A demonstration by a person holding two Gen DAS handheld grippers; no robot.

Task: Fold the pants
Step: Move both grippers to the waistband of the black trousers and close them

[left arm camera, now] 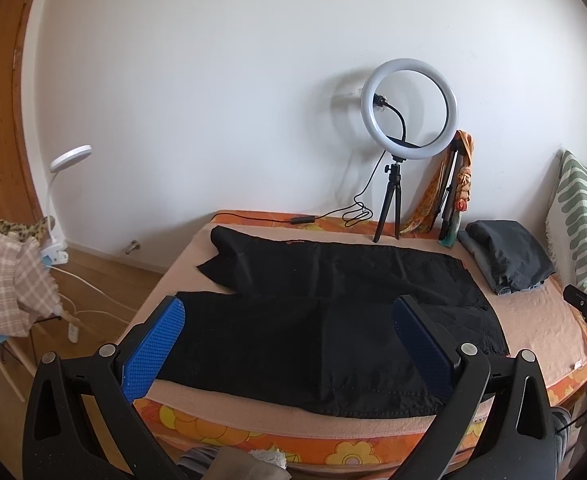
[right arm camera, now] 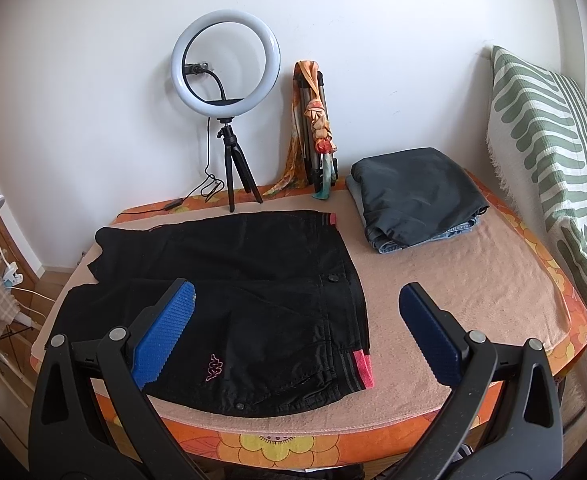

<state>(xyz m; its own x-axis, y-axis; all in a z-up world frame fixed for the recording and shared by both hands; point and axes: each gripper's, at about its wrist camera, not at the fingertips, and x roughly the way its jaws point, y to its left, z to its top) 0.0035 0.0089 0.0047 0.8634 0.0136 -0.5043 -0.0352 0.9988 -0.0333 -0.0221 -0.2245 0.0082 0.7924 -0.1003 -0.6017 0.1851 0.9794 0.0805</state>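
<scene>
Both grippers, left gripper (left arm camera: 289,316) and right gripper (right arm camera: 297,300), hover with jaws wide, holding nothing. Black pants (right arm camera: 229,280) lie flat on the peach blanket (right arm camera: 473,280); folded clothes (right arm camera: 417,196) sit at two o'clock.

Striped cushion (right arm camera: 549,128) cut off (right edge); pants (left arm camera: 313,320) partly behind fingers (left arm camera: 155,350).

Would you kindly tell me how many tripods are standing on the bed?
2: a black tripod holding the ring light at the back, and a folded tripod leaning against the wall, draped with a scarf.
</scene>
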